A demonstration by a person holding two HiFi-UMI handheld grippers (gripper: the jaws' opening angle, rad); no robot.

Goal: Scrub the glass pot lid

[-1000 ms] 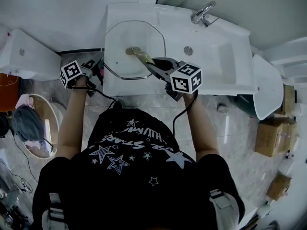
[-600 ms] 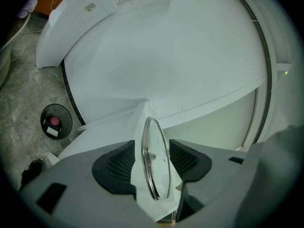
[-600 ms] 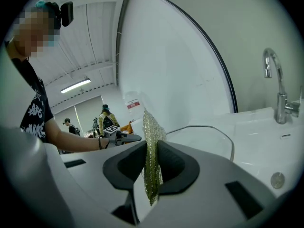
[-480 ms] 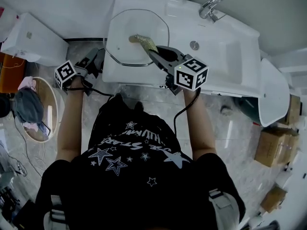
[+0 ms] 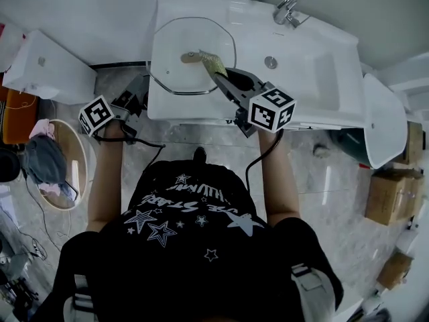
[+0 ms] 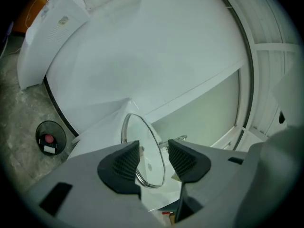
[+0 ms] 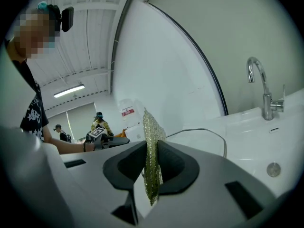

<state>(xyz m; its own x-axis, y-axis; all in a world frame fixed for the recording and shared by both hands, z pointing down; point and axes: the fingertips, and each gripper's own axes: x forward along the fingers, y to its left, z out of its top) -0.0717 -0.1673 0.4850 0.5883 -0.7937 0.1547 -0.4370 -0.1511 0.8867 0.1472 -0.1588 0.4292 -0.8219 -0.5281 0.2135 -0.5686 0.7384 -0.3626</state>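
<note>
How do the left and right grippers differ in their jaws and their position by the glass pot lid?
The right gripper has its jaws shut on a glittery scouring cloth; the left gripper has its jaws apart and empty. The right gripper reaches over the glass pot lid, cloth near its knob; the left gripper sits off the sink counter at its left front corner, clear of the lid. Both point toward the lid.
</note>
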